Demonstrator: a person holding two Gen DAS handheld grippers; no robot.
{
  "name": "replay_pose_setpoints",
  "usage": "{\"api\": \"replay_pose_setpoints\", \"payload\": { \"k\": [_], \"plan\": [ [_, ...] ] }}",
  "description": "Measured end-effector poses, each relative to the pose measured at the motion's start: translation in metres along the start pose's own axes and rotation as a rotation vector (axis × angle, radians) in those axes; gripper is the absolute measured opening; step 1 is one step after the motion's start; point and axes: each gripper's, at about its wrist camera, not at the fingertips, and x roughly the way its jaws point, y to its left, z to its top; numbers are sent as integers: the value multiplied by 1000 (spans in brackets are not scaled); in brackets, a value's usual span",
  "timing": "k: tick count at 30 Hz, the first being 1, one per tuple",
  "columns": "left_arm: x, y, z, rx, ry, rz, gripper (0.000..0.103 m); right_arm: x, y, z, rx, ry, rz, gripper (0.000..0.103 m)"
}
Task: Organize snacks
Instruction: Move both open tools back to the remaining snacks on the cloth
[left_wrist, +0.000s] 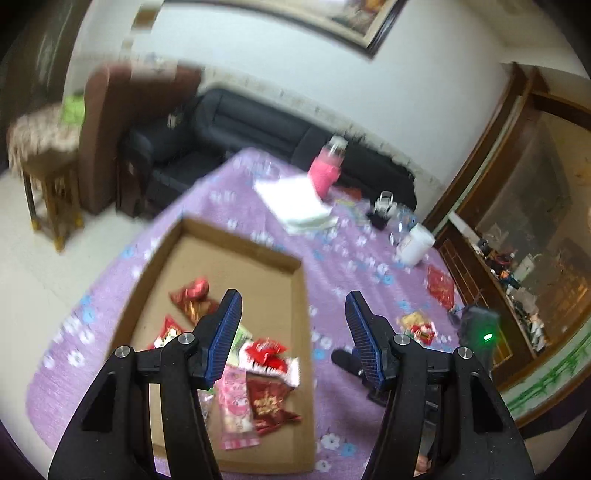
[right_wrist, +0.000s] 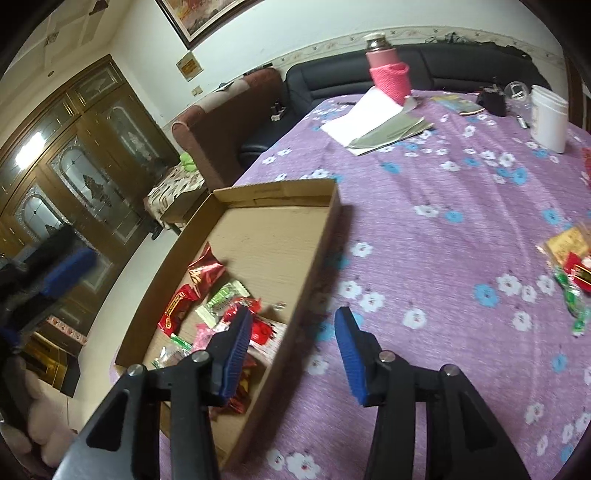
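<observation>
Snacks left loose on the tablecloth (right_wrist: 443, 221) are the ones that matter: a small cluster of packets (right_wrist: 570, 266) lying right of the right gripper (right_wrist: 291, 325), whose jaws stand apart with nothing between them, straddling the cardboard tray's (right_wrist: 317, 258) right wall. The left gripper (left_wrist: 293, 317) is likewise parted and empty above the tray's heap of wrappers (left_wrist: 258, 369). In its view the loose packets (left_wrist: 419, 325) lie beyond its right finger, so the right hand looks nearer.

Beside the cardboard tray (right_wrist: 325, 221), the red packet (right_wrist: 585, 157) is cut off at the frame's right edge; snack wrappers (right_wrist: 236, 391) inside the tray sit half hidden behind the right gripper (right_wrist: 295, 321); print on them unreadable.
</observation>
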Motion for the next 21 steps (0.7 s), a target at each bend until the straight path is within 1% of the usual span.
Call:
{"api": "replay_pose_setpoints", "payload": {
  "k": [1,2,3,4,5,6,7,8,9,11,12,16,18,21],
  "plan": [
    [-18,-12,0,38,-78,9,59,-5,-2,-1,1,-7,-5,50],
    [-31,-19,1,62,-138,12,59,-10,-4,-3,2,-15,-9,50],
    [-47,-26,0,87,-215,6,60,-14,-6,-4,5,-22,-13,50],
    [-65,-33,-3,109,-308,-25,76,-17,-9,-5,9,-28,-15,50],
    [-76,-36,-6,113,-369,-63,84,-22,-12,-6,15,-36,-17,50],
    [-86,-38,-12,104,-436,-118,98,-27,-15,-7,21,-43,-19,50],
    [-90,-39,-16,95,-456,-148,101,-31,-18,-9,28,-51,-22,50],
    [-88,-41,-18,97,-432,-148,101,-36,-22,-10,34,-59,-27,50],
    [-79,-47,-17,112,-357,-116,101,-41,-26,-12,40,-66,-33,50],
    [-65,-51,-18,119,-274,-71,100,-49,-36,-17,57,-74,-47,50],
    [-60,-51,-20,107,-251,-68,100,-54,-42,-20,67,-77,-55,50],
    [-48,-54,-22,62,-174,-128,100,-72,-76,-30,114,-97,-107,50],
    [-44,-59,-23,56,-142,-159,100,-84,-102,-34,164,-113,-137,50],
    [-38,-70,-27,69,-97,-166,100,-103,-145,-36,253,-144,-185,50]
  ]
}}
